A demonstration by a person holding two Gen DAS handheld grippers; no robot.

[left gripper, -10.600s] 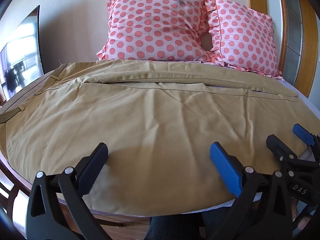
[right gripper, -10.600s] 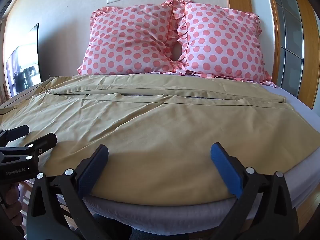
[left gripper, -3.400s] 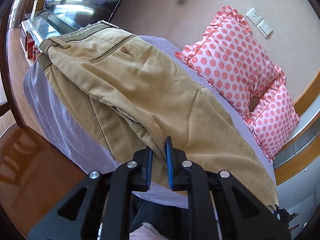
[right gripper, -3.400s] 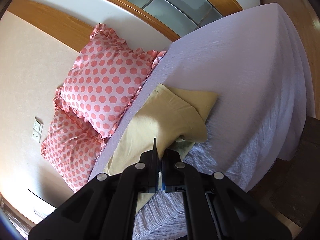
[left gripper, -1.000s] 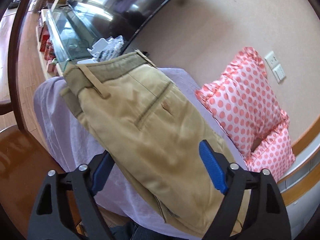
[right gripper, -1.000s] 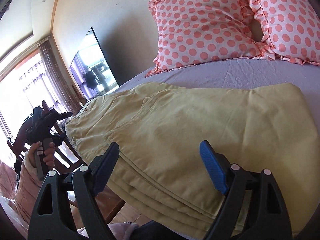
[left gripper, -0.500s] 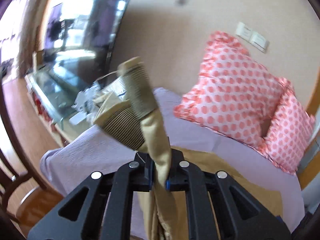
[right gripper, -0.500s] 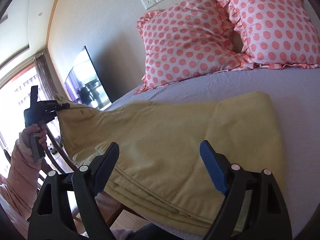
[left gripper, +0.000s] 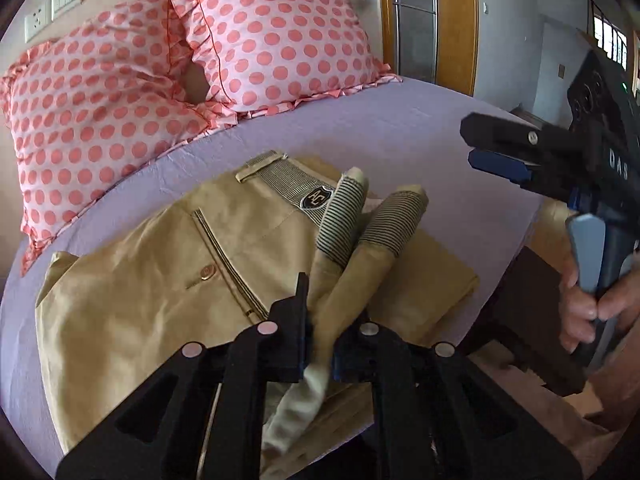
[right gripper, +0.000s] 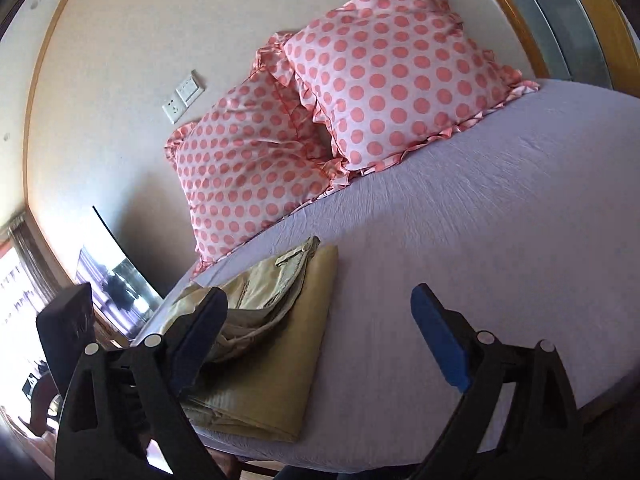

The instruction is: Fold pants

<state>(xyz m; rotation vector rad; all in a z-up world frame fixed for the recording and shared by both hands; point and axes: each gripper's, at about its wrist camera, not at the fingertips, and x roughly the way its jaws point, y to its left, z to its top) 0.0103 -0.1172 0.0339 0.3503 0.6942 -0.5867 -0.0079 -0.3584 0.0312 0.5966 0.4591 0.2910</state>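
Note:
The tan pants (left gripper: 168,280) lie folded on the lilac bed sheet (left gripper: 400,136), waistband end laid over the folded legs. My left gripper (left gripper: 320,332) is shut on the pants' waistband (left gripper: 360,220), whose striped lining sticks up between the jaws. In the right wrist view the folded pants (right gripper: 276,344) lie at the bed's near left edge. My right gripper (right gripper: 320,344) is open and empty, its left finger just over the pants. It also shows in the left wrist view (left gripper: 504,152), held at the right above the bed.
Two pink polka-dot pillows (left gripper: 264,36) (right gripper: 384,80) lean against the wall at the head of the bed. A TV (right gripper: 116,280) stands at the left. A wooden frame with glass panels (left gripper: 424,20) is behind the bed.
My left gripper has carried the waistband across and down onto the folded legs. My right gripper has swung to the right side of the pants and stays open.

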